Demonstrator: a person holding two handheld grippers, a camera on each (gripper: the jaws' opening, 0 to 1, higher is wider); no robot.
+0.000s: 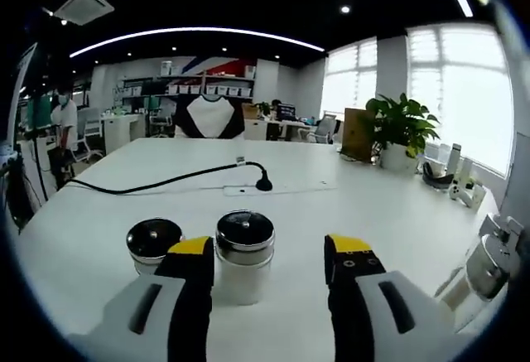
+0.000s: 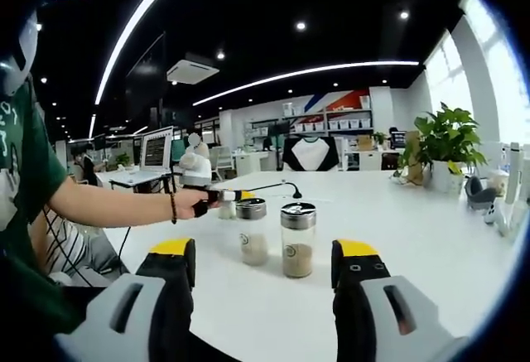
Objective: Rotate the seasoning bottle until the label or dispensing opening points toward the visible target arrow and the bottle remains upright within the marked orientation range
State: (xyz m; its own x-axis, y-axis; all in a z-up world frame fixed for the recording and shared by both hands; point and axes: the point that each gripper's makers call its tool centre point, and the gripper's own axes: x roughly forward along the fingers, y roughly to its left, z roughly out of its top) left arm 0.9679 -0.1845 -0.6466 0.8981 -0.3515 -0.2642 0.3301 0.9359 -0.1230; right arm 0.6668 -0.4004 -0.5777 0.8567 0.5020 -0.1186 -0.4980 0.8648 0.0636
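Two glass seasoning bottles with metal lids stand upright side by side on the white table [image 1: 381,221]. In the left gripper view, one bottle [image 1: 244,256] sits just inside the left jaw of my open left gripper [image 1: 269,250]. The other bottle [image 1: 152,243] is outside that jaw. In the right gripper view, the bottle with tan powder [image 2: 298,240] and the paler one [image 2: 252,232] stand ahead of my open right gripper [image 2: 265,254], untouched, small round labels facing the camera. A person's hand [image 2: 192,202] holds the left gripper [image 2: 225,196] behind the paler bottle.
A black cable with a plug [image 1: 263,184] crosses the table behind the bottles. A potted plant [image 1: 402,126] and small desk items [image 1: 451,176] stand at the far right near the window. The right gripper's body [image 1: 490,261] shows at the right edge. A seated person's arm [image 2: 108,205] reaches in from the left.
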